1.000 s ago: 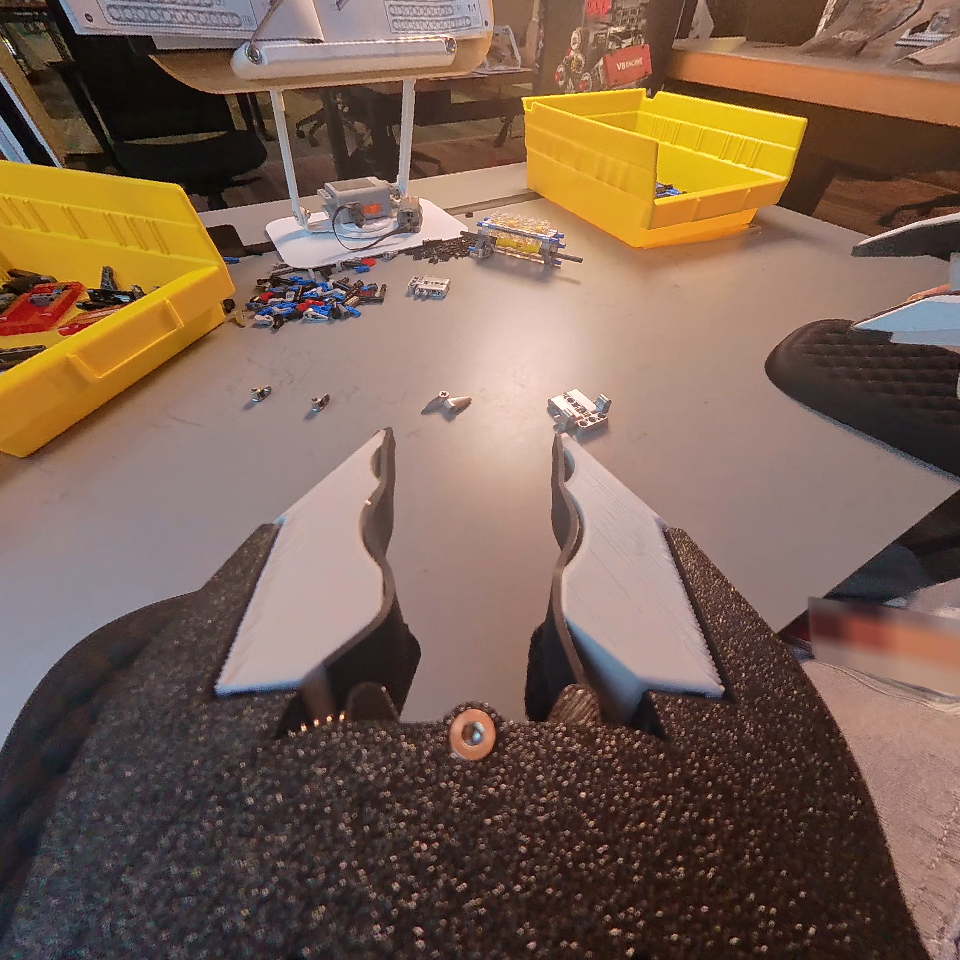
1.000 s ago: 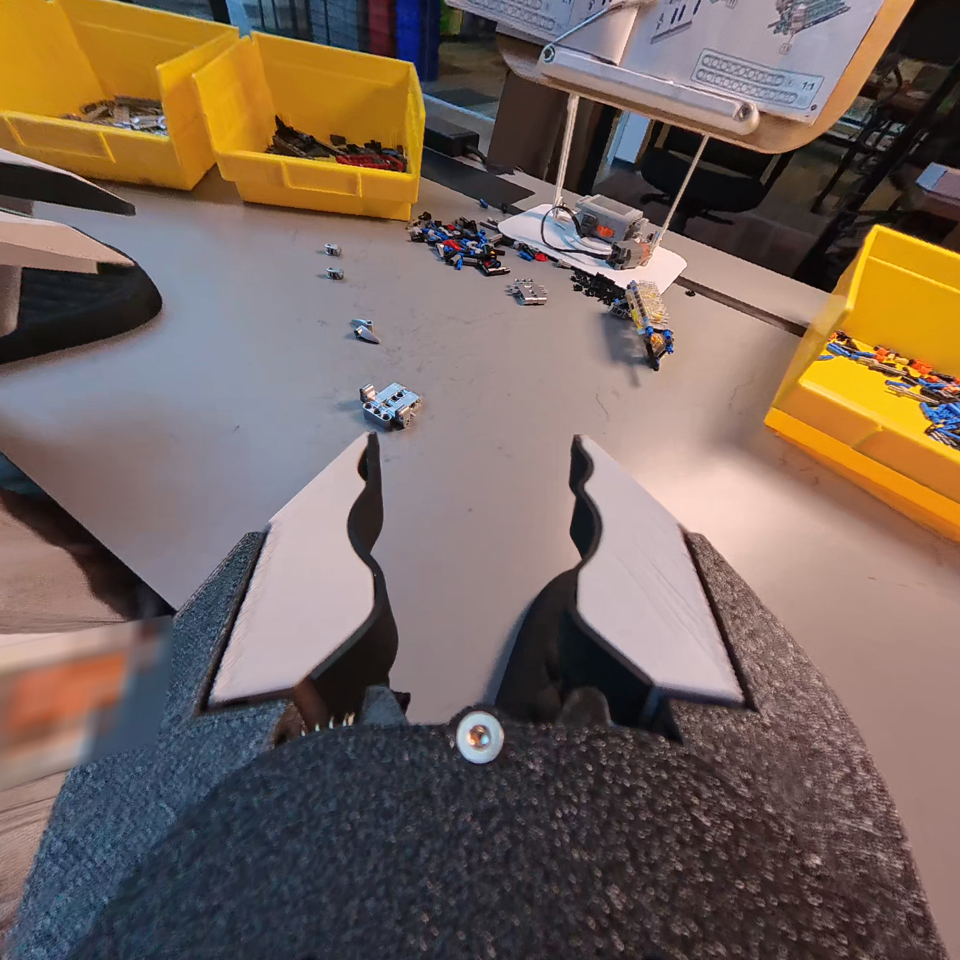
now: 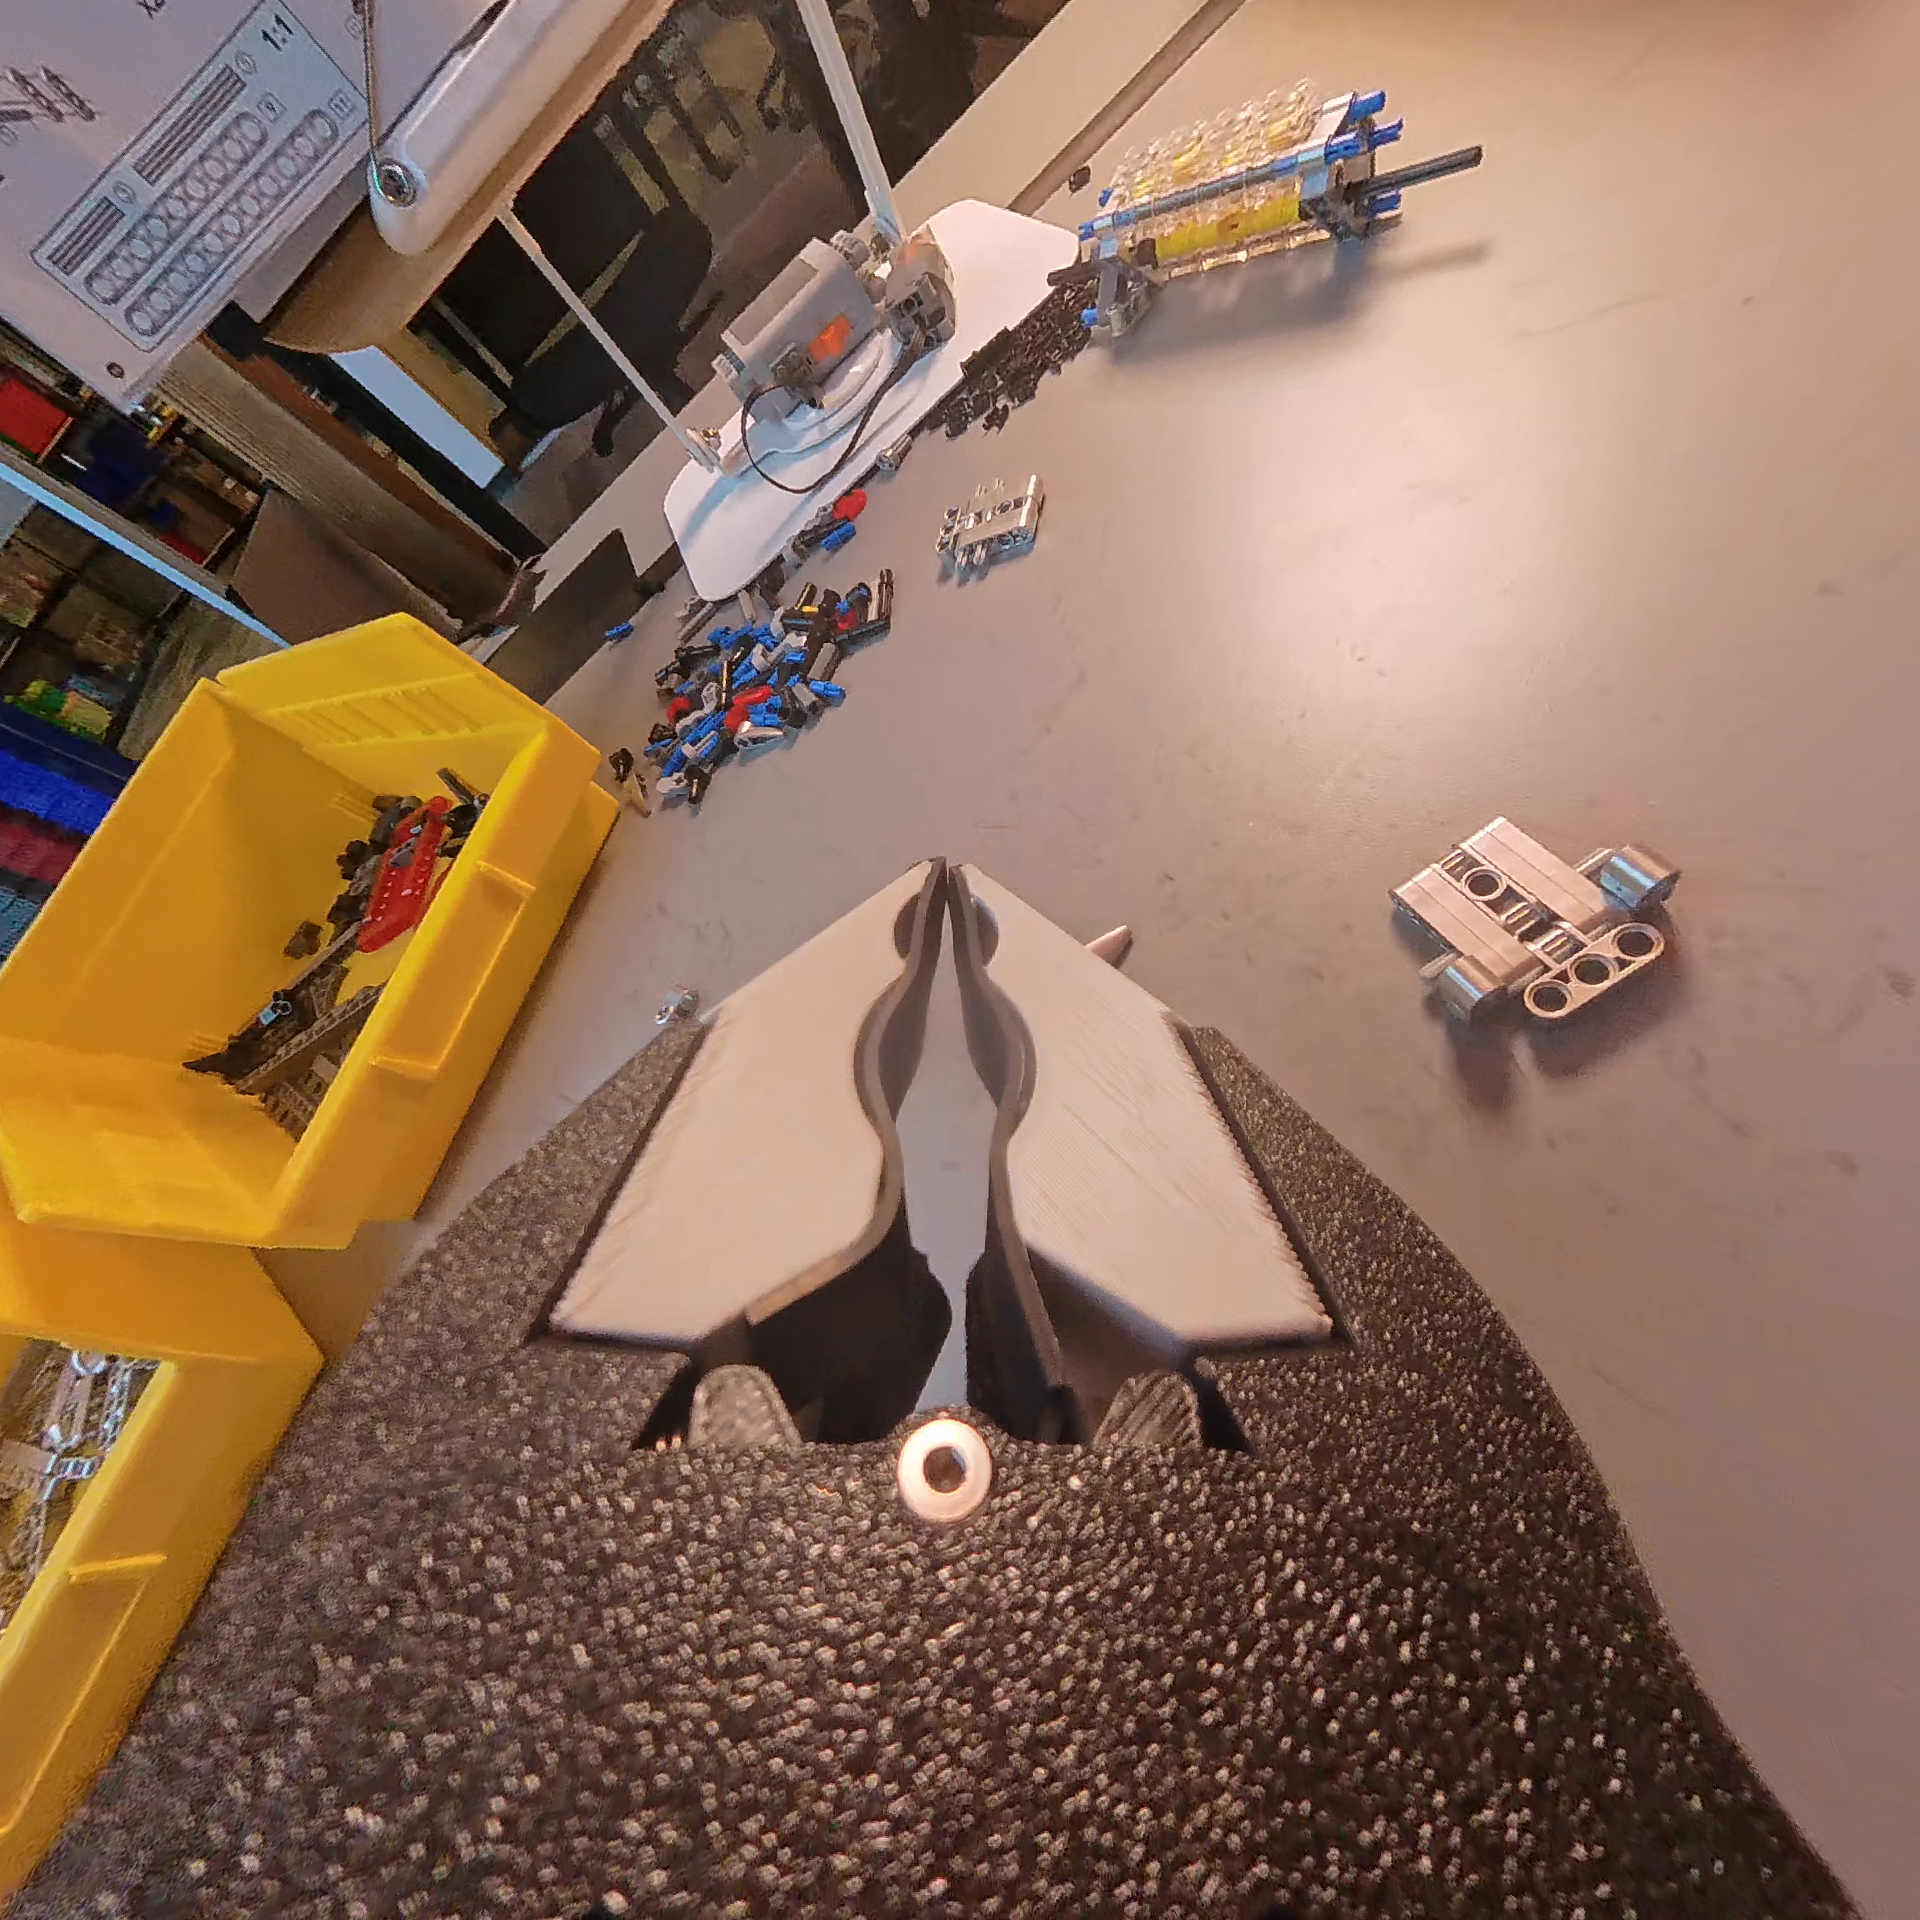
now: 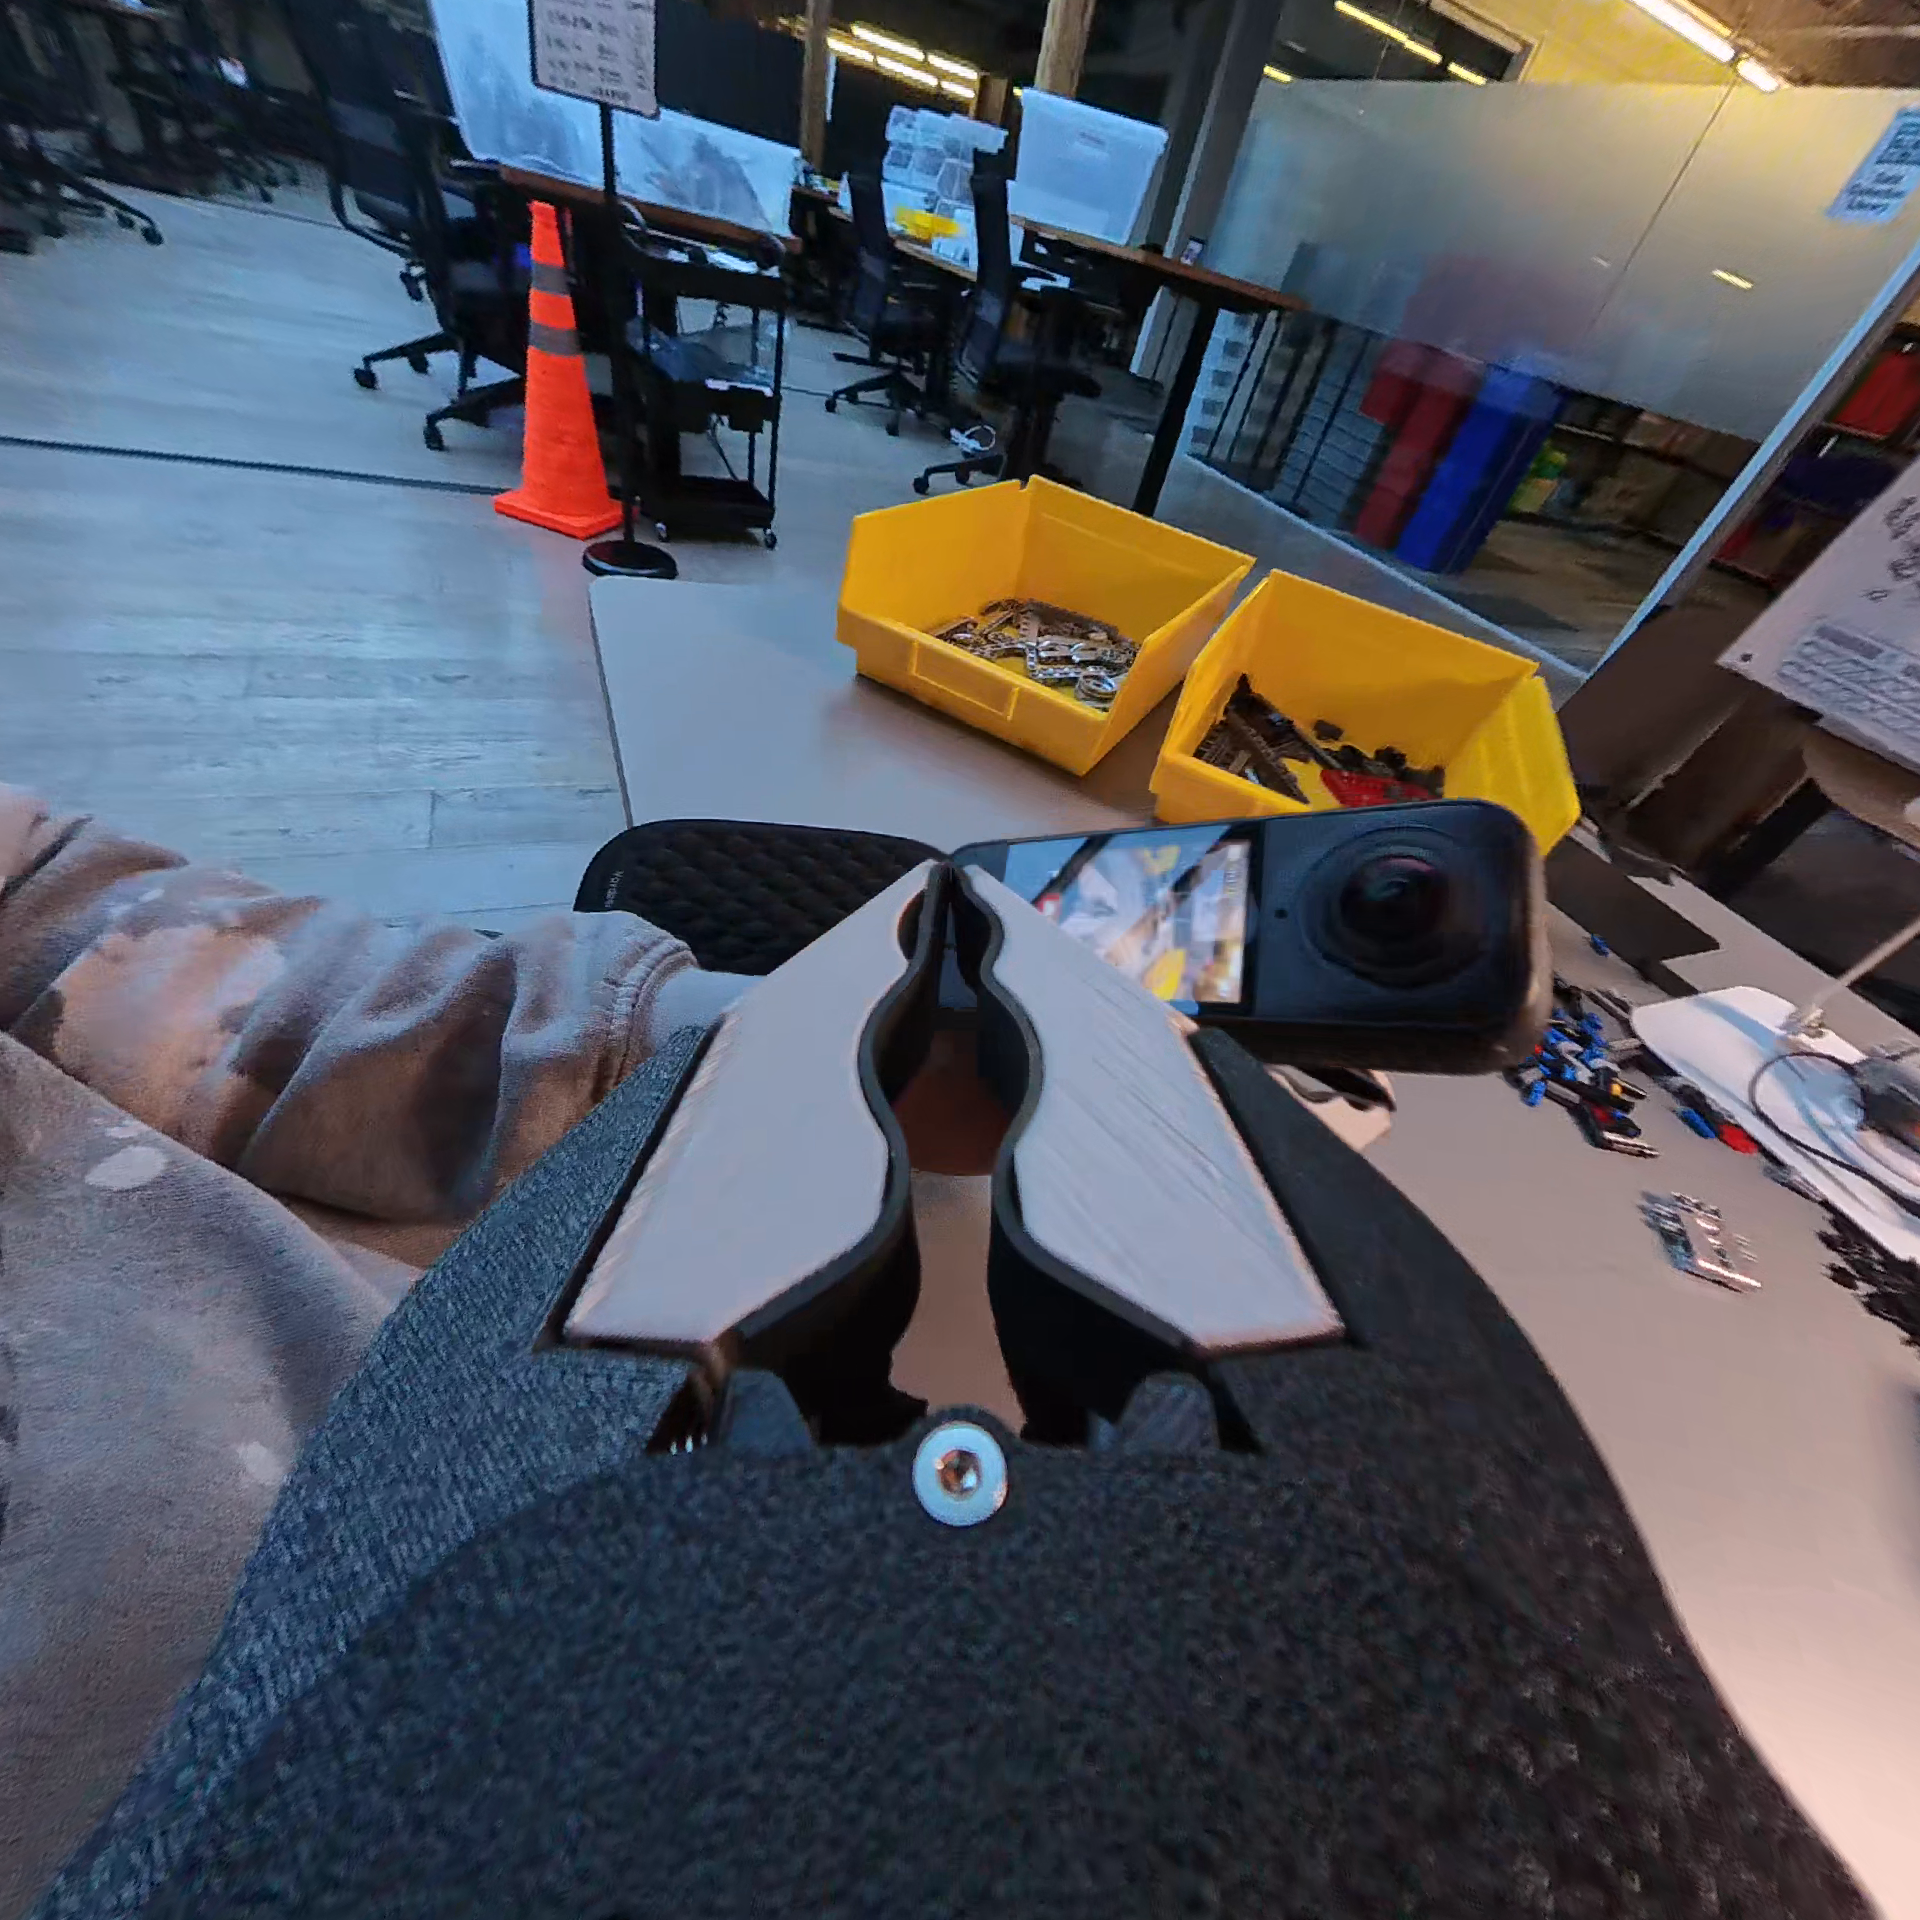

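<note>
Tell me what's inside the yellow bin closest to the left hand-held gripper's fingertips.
Inside the yellow bin lie a red beam with holes and dark grey and black building pieces. Its front wall hides the floor's near part, so anything there cannot be seen.

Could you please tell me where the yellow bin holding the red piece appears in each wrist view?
Left wrist view: the yellow bin sits at the left edge, about mid-height.
Right wrist view: it is upper right of centre, just behind the black camera.
Shared landmark: the second yellow bin of silvery parts right beside it.
</note>
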A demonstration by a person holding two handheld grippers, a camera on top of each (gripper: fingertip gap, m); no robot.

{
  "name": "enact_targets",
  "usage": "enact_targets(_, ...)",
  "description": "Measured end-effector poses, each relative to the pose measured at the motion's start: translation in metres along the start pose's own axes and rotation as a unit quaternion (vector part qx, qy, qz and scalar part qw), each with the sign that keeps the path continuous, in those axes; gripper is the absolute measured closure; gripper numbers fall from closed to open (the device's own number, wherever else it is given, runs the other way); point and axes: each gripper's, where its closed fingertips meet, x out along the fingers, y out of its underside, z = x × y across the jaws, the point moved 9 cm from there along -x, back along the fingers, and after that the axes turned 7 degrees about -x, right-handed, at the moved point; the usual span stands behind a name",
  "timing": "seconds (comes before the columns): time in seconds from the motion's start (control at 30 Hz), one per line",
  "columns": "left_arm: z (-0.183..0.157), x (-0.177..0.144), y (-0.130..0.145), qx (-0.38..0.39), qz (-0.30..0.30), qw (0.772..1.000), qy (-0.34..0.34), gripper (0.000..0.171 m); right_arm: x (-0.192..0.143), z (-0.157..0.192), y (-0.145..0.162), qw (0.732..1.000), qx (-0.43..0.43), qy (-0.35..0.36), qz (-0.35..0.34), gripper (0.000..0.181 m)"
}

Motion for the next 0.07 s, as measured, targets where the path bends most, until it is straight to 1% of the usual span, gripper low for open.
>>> enact_targets(0.07, 0.001, 0.0013, 0.0007, 0.012, 0.006, 1.0, -0.014, 0.171, 0.0042, 0.0017, 0.0045, 1.0, 0.002, 0.003, 0.01, 0.181)
